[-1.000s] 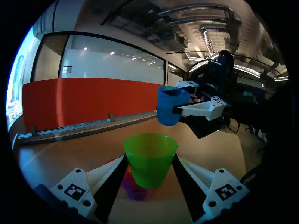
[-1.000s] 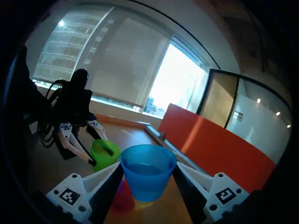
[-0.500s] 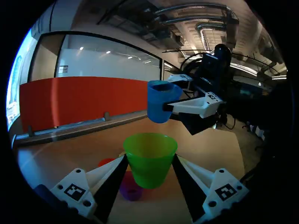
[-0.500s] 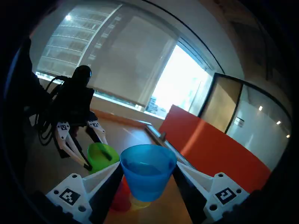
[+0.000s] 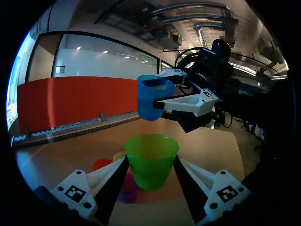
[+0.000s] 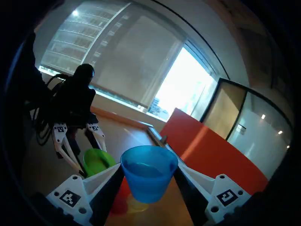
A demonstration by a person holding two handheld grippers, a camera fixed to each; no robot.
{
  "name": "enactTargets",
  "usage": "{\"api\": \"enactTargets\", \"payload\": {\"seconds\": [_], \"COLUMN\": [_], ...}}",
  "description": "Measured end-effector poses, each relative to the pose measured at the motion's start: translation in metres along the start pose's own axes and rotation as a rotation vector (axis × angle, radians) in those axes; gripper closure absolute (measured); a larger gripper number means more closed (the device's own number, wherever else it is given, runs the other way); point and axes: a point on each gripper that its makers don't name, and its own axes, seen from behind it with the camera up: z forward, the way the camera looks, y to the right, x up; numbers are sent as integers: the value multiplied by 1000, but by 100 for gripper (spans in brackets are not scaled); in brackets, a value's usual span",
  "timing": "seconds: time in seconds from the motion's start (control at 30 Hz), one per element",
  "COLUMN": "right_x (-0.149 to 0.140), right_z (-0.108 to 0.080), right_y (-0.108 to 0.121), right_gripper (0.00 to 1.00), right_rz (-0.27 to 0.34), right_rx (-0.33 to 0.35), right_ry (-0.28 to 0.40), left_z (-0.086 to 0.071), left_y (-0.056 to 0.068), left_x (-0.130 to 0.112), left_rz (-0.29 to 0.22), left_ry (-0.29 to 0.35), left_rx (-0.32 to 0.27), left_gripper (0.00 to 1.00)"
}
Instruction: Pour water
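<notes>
1. The wooden tabletop [image 5: 210, 150] is seen beneath both tools and is bounded on its far side by a red partition [image 5: 75, 98].
2. The left hand-held gripper [image 5: 151, 167] is closed part-way. Its two fingers are pressed against opposite sides of the green cup [image 5: 151, 150], which is held upright between them.
3. The right hand-held gripper [image 5: 158, 90] is likewise closed part-way, with one finger pressed on each side of the blue cup [image 5: 148, 100]. The hand behind it is lost in dark shadow.
4. The blue cup is held higher than the green cup, beyond it and apart from it. In the right gripper view, water is seen inside the blue cup, and the green cup is partly hidden behind a near finger.
5. A red cup [image 5: 101, 164], a yellow cup [image 5: 119, 154] and a purple cup [image 5: 128, 193] are set close together on the tabletop below the green cup. All three are partly covered by the green cup or by the left finger.
</notes>
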Motion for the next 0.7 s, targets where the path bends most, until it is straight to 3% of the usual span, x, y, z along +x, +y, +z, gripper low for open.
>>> {"api": "enactTargets", "payload": {"seconds": [0.7], "right_x": [5], "right_z": [6], "right_y": [4], "right_gripper": [11], "right_rz": [-108], "right_rx": [4], "right_ry": [-7], "left_z": [11], "left_y": [11], "left_x": [-5], "left_rz": [14], "left_ry": [-5], "left_rx": [-30], "left_gripper": [17]}}
